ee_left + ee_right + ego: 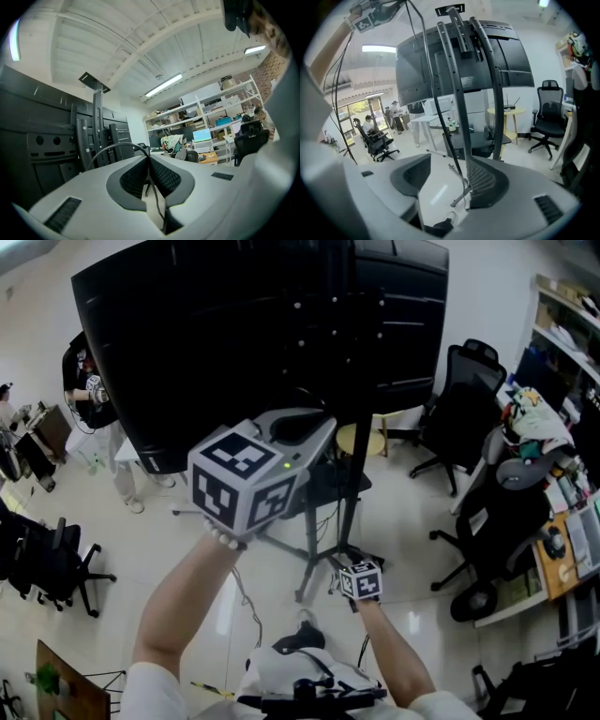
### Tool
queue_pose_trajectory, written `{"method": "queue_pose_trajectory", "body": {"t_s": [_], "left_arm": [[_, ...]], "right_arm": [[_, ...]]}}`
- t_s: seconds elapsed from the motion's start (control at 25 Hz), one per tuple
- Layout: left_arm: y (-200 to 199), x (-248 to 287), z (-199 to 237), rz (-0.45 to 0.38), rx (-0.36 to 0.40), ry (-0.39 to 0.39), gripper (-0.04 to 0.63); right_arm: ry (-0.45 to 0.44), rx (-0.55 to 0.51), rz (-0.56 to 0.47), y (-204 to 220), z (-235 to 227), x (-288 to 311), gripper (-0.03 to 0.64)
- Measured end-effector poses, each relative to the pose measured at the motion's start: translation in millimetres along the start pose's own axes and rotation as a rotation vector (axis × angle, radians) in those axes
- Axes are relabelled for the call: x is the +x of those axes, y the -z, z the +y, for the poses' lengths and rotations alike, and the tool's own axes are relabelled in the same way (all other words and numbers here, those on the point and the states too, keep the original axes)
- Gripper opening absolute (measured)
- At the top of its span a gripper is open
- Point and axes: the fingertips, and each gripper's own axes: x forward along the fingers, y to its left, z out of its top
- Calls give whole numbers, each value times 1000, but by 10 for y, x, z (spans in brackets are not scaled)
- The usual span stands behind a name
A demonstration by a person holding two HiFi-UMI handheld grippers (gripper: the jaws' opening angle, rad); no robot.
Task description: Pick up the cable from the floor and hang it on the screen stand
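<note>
**Cable lifted, pinched in left gripper by the stand**

Cable (113,144): thin, dark, limp.
- Left gripper (149,161) is raised close to the screen stand (459,84), jaws nearly together and clamped on the cord. A loop arches out past the tips.
- Right gripper (450,161) is lower, jaws spread wide, pressing on nothing. A thin dark line crosses its gap, likely hanging slack.

Judgement:
- Light and floppy, probably smooth-jacketed; it may slide through a loose pinch and will drape rather than hold shape.
- Best held at two spots well apart, so a loop can be laid over the stand's upper bars.
</note>
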Motion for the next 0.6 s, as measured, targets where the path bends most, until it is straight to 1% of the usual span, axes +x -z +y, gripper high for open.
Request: {"method": "queue_pose_trajectory", "body": {"t_s": [0.28,0.44,0.6], "left_arm": [[-184,-3,133,-16,15,-14,17],[-273,0,183,-28,20,-13,17],[-348,12,243,-39,19,-14,17]], "right_arm": [[-24,-16,0,-110,111,201,270],[-8,-30,-3,-197,64,329,268],[-15,-48,11,-213,61,452,268]]}}
